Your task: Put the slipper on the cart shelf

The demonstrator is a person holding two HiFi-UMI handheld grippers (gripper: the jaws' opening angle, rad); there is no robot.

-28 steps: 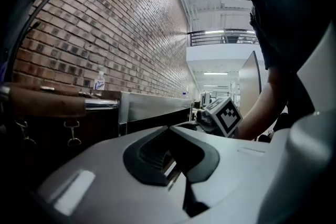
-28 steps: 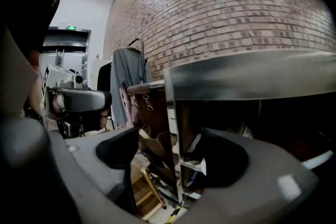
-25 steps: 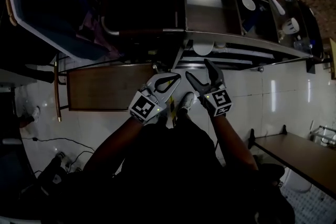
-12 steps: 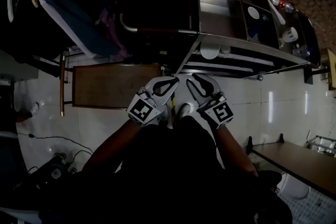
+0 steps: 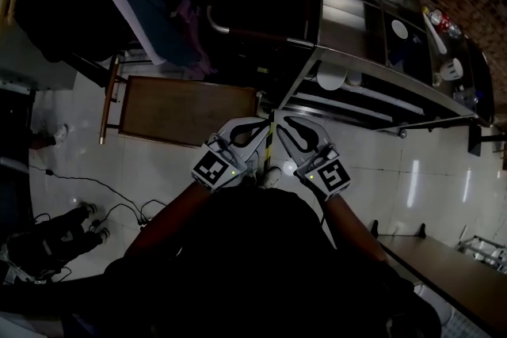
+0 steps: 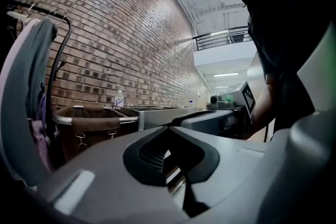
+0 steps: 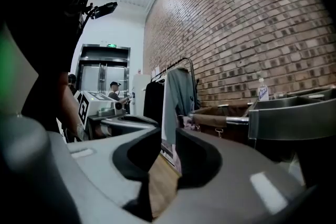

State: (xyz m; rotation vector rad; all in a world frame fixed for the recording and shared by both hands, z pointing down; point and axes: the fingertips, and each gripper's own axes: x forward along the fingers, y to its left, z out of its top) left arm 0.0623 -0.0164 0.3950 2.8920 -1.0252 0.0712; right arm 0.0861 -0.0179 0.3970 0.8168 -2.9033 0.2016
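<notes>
Cart risk: The metal cart stands ahead and to your right. Its lower shelves already hold bowls, so a careless reach in could knock the crockery or clip a shelf edge.
Worktop risk: The low wooden worktop sits on the floor ahead and to your left. You could catch it with a leg if you step forward while looking elsewhere.
Gripper risk: Your left gripper has its tips together on nothing. Your right gripper shows a narrow gap with nothing in it. You hold the two just beside each other, so they could bump.
Slipper risk: Neither gripper carries the slipper, and no view shows it plainly. The pale shoe shape on the floor below the grippers may be it or your own foot; I cannot tell. If you head for the cart now, you will likely arrive empty-handed.
Changed, scene: The cart has slid toward the upper right of the head view, and more of the worktop and the floor to its left shows.
Changed, right gripper: Its jaws stood wide apart and have just been closing to a slit, with nothing between them.
Changed, left gripper: Its jaws are together as before.
</notes>
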